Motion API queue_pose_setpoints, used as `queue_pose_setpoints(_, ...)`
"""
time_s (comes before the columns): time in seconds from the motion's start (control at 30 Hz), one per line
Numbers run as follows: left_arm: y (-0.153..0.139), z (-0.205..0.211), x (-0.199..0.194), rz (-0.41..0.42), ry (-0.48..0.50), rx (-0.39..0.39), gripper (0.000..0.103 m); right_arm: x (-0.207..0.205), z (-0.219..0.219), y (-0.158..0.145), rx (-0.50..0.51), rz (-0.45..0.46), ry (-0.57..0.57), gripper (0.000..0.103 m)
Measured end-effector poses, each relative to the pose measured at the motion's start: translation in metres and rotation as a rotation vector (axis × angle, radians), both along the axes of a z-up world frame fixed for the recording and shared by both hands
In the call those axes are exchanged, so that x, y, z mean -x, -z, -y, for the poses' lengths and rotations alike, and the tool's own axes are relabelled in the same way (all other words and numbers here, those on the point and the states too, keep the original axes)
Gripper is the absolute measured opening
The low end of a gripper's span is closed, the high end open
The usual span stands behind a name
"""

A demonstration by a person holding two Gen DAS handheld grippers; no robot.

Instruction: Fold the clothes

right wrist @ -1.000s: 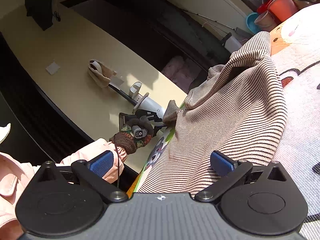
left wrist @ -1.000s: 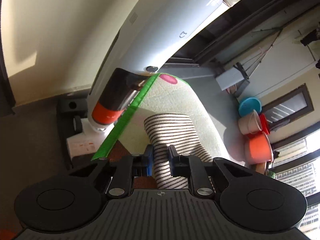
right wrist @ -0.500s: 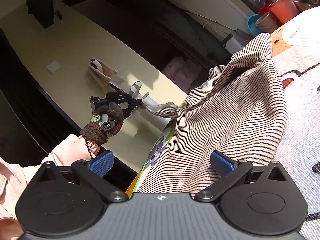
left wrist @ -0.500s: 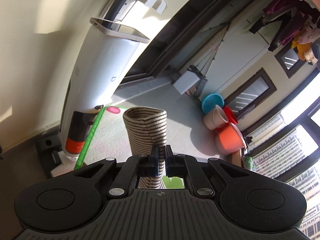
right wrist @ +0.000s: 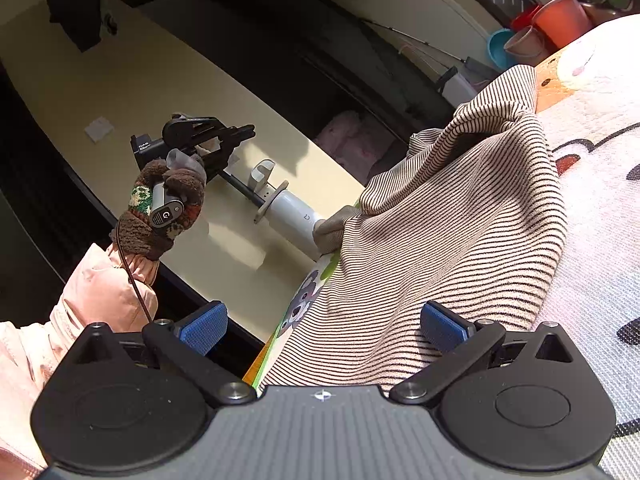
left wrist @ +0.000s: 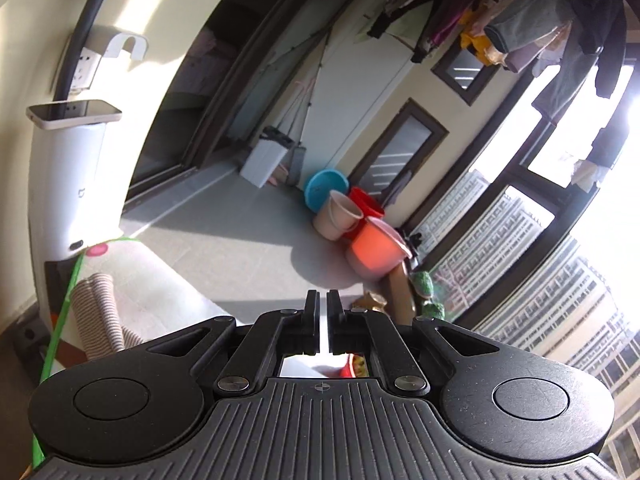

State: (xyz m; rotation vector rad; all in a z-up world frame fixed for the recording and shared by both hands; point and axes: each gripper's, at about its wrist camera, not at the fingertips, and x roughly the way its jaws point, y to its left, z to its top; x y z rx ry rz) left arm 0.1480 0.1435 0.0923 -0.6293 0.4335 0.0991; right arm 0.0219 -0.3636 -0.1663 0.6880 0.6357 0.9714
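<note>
Left wrist view: left tongs (left wrist: 323, 312) nearly closed, empty; sleeve (left wrist: 100, 312) released since earlier, lying well left.
Right tongs (right wrist: 324, 326): open, above shirt (right wrist: 452, 248).

Each gripper is matte black plastic with a ribbed grey-black top plate, a small crosshair mark at its centre, two round disc housings and silver pivot screws on the linkage arms. The right gripper (right wrist: 323, 322) carries blue textured pads (right wrist: 203, 328). The left gripper (left wrist: 323, 320) shows black fingers. The left hand (right wrist: 164, 208) wears a brown patterned knit glove, with a pale pink sleeve (right wrist: 80, 312) and a thin brown cable (right wrist: 134, 284) along it.
</note>
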Motion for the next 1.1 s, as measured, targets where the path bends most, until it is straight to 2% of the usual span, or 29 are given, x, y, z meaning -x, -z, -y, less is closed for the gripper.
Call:
queue_pose_setpoints(0.07,0.005,0.001,-0.003,-0.038,-0.014,0.0,0.01,0.0,-0.001,0.0,0.009,-0.002,0.002,0.103)
queue_pose_setpoints(0.1,0.009,-0.002,-0.004,-0.064,-0.028,0.01,0.019,0.0,-0.002,0.0,0.014,0.001,0.002,0.103)
queue_pose_setpoints(0.13,0.017,-0.01,-0.006,-0.1,-0.051,0.046,0.031,0.001,-0.003,-0.001,0.021,0.005,0.003,0.103)
queue_pose_setpoints(0.23,0.041,-0.035,-0.006,-0.181,-0.099,0.173,0.052,0.004,-0.007,-0.004,0.054,0.031,0.004,0.103)
queue_pose_setpoints(0.27,0.051,-0.047,-0.003,-0.207,-0.123,0.213,0.055,0.005,-0.008,-0.005,0.066,0.042,0.005,0.103)
queue_pose_setpoints(0.33,0.073,-0.071,0.002,-0.258,-0.174,0.29,0.071,0.007,-0.01,-0.008,0.088,0.063,0.006,0.103)
queue_pose_setpoints(0.4,0.093,-0.091,0.008,-0.29,-0.221,0.356,0.08,0.01,-0.011,-0.01,0.093,0.083,0.008,0.103)
queue_pose_setpoints(0.5,0.121,-0.121,0.017,-0.305,-0.284,0.425,0.086,0.014,-0.007,-0.016,0.042,0.124,-0.024,0.103)
queue_pose_setpoints(0.63,0.138,-0.148,0.019,-0.293,-0.321,0.432,0.093,0.02,-0.011,-0.019,0.036,0.156,-0.081,0.103)
queue_pose_setpoints(0.73,0.145,-0.162,0.002,-0.333,-0.332,0.359,0.094,0.023,-0.016,-0.021,0.047,0.17,-0.119,0.103)
queue_pose_setpoints(0.87,0.158,-0.166,-0.034,-0.423,-0.334,0.293,0.094,0.018,-0.017,-0.02,0.058,0.126,-0.127,0.103)
queue_pose_setpoints(1.0,0.165,-0.155,-0.064,-0.496,-0.363,0.154,0.094,0.011,-0.012,-0.016,0.042,0.073,-0.103,0.103)
queue_pose_setpoints(1.03,0.168,-0.153,-0.072,-0.512,-0.372,0.118,0.091,0.01,-0.012,-0.015,0.038,0.064,-0.101,0.103)
queue_pose_setpoints(1.07,0.171,-0.15,-0.079,-0.528,-0.381,0.082,0.085,0.009,-0.012,-0.015,0.036,0.057,-0.101,0.103)
queue_pose_setpoints(1.1,0.174,-0.148,-0.081,-0.532,-0.379,0.075,0.05,0.008,-0.012,-0.014,0.035,0.052,-0.101,0.103)
